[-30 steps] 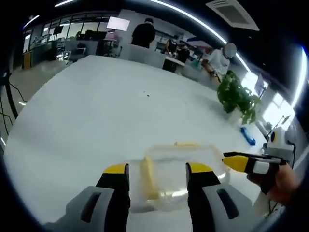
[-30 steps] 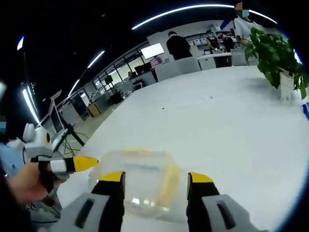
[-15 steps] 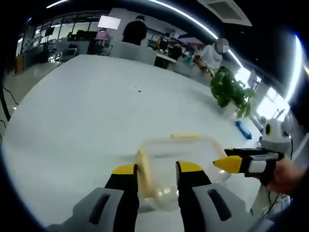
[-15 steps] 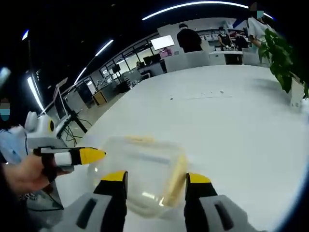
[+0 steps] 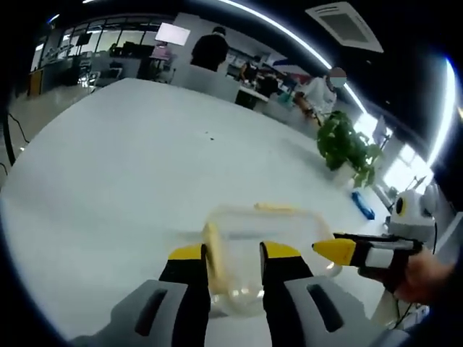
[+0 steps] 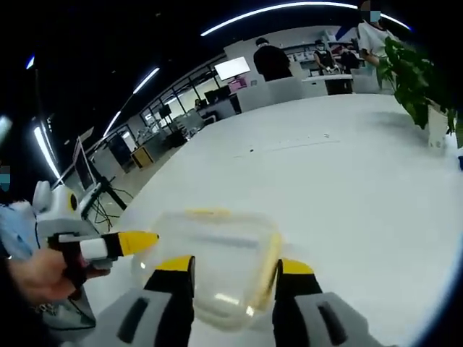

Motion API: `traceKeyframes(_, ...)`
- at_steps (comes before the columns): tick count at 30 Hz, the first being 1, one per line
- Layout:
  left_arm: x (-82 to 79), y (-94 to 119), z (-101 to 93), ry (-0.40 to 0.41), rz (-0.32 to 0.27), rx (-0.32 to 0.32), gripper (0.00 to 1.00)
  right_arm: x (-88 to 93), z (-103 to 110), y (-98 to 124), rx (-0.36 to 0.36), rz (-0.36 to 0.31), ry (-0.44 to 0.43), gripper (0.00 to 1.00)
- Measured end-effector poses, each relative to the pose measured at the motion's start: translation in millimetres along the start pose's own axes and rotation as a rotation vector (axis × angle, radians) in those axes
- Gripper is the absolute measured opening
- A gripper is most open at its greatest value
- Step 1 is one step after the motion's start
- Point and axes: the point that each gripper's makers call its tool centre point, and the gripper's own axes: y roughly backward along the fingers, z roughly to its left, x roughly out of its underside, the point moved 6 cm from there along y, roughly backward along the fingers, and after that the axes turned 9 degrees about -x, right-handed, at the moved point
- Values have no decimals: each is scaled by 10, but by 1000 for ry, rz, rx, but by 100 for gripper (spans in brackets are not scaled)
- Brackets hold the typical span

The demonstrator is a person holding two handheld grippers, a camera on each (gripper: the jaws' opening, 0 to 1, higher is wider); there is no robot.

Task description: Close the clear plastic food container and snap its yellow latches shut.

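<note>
The clear plastic container (image 5: 289, 231) sits on the white table (image 5: 130, 159) close in front of both grippers, and its lid seems to lie on it. A yellow latch (image 5: 212, 249) runs along its left end, between the jaws of my left gripper (image 5: 235, 251), which stand half-closed with a gap. Another yellow latch (image 5: 275, 207) lines the far edge. My right gripper (image 5: 334, 251) points at the right end. In the right gripper view, the container (image 6: 217, 238) lies between the spread jaws of my right gripper (image 6: 234, 265), a yellow latch (image 6: 271, 249) beside its right jaw. My left gripper (image 6: 137, 241) reaches the left end.
A potted plant (image 5: 346, 144) stands at the table's far right, and a blue object (image 5: 362, 204) lies near it. People (image 5: 211, 50) stand at desks beyond the far edge. The white tabletop stretches wide behind the container. A hand (image 6: 36, 275) holds the left gripper.
My left gripper's jaws have narrowed around the container's left latch. The right gripper's jaws have closed a little. Both grippers have drawn closer to the container.
</note>
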Motion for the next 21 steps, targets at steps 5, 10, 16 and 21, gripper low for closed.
traceKeyframes(5, -5, 8, 10, -3, -1, -9, 25, -35, 29, -32, 0, -5, 4, 40)
traceKeyframes(10, 0, 55, 76, -3, 10, -8, 25, -3, 114, -58, -2, -10, 5, 41)
traceKeyframes(16, -10, 89, 128, -2, 14, -10, 25, -10, 175, -116, 3, -13, 0, 41)
traceKeyframes(21, -72, 44, 200, 2, 7, -8, 26, -49, 182, -176, 3, -23, 2, 41)
